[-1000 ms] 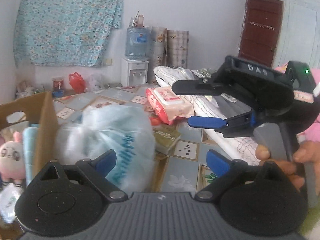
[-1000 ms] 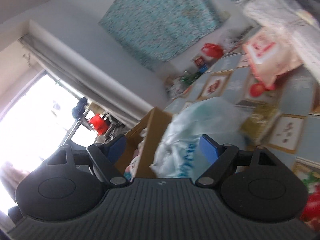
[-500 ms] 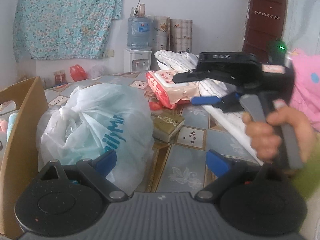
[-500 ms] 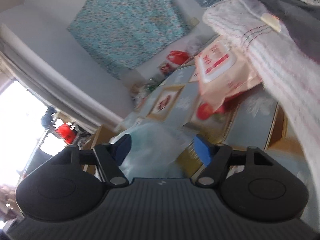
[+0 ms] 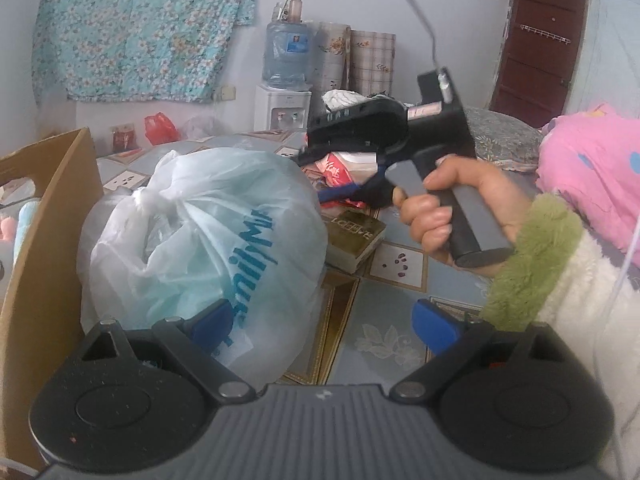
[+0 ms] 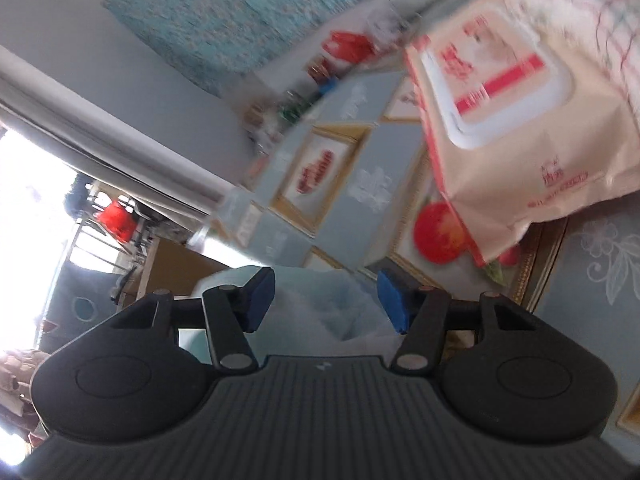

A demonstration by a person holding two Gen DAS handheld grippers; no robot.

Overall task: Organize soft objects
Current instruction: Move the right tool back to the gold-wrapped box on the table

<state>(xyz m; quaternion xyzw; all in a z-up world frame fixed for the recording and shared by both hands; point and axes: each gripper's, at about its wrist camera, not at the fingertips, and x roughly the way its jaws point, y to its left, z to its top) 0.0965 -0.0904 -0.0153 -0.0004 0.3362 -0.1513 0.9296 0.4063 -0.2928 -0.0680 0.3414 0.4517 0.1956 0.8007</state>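
A knotted white plastic bag [image 5: 200,240] with blue lettering stands on the patterned floor beside a cardboard box [image 5: 48,240]. My left gripper [image 5: 324,324] is open just in front of the bag, its left pad close to the plastic and nothing between the fingers. A hand [image 5: 444,216] holds my right gripper [image 5: 320,176], which points at a pink-and-white wet wipes pack [image 5: 344,172]. In the right wrist view the wipes pack [image 6: 500,120] lies ahead to the upper right. The right gripper [image 6: 328,302] has its jaws closing with nothing pressed between them; the bag [image 6: 340,320] shows beneath the gap.
A brown book-like box [image 5: 354,236] lies behind the bag. A pink blanket [image 5: 592,168] and a grey pillow [image 5: 500,140] are at the right. A water dispenser [image 5: 286,80] stands by the far wall. Plush toys [image 5: 8,232] sit in the cardboard box.
The right gripper swung left and down toward the wipes pack, which now looms large in its view, and its jaws narrowed. The left gripper sank slightly toward the bag.
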